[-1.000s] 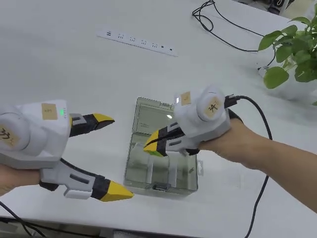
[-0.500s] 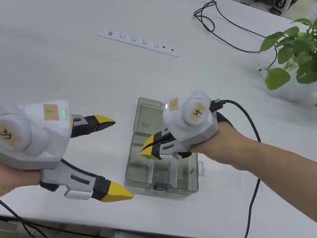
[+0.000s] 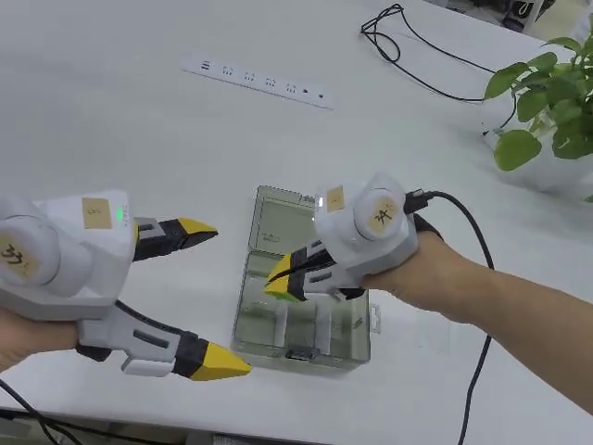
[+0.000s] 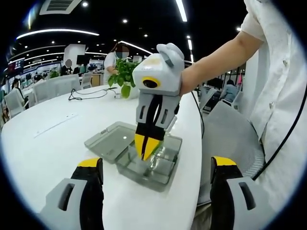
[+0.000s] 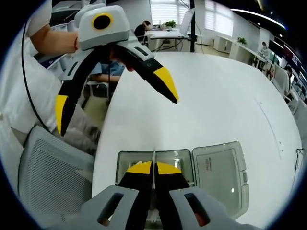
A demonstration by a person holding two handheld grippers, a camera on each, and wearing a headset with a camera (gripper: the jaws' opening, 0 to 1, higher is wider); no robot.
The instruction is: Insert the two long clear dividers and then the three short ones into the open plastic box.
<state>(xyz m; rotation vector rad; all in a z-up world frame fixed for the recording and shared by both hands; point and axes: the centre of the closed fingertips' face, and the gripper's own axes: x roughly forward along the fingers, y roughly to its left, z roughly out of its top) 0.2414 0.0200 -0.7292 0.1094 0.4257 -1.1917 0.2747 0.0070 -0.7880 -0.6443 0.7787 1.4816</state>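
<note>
Left gripper (image 3: 215, 297) hangs near-left of the box (image 3: 243, 306), jaws wide apart, empty and touching nothing. The right gripper (image 5: 153, 167) is directly over the box's tray, jaws pressed together on a thin clear divider (image 5: 153, 155), which shows edge-on between the tips and points down into the tray. Pale strips already stand in the tray, though how many cannot be told. The lid lies flat on the worktop (image 3: 139, 130) on the far side of the box. Beyond the box are a power strip (image 3: 257, 80), a cable (image 3: 417, 56) and a plant (image 3: 547, 88), all well apart from it.

The main risk is a missed slot. The divider is clear and hard to read against the clear walls, so it could land beside its grooves or foul a seated strip. Nothing steadies the box, so an off-line push would probably slide or tip it. Held only by its upper edge, the divider may also bow, or twist in the jaws.
</note>
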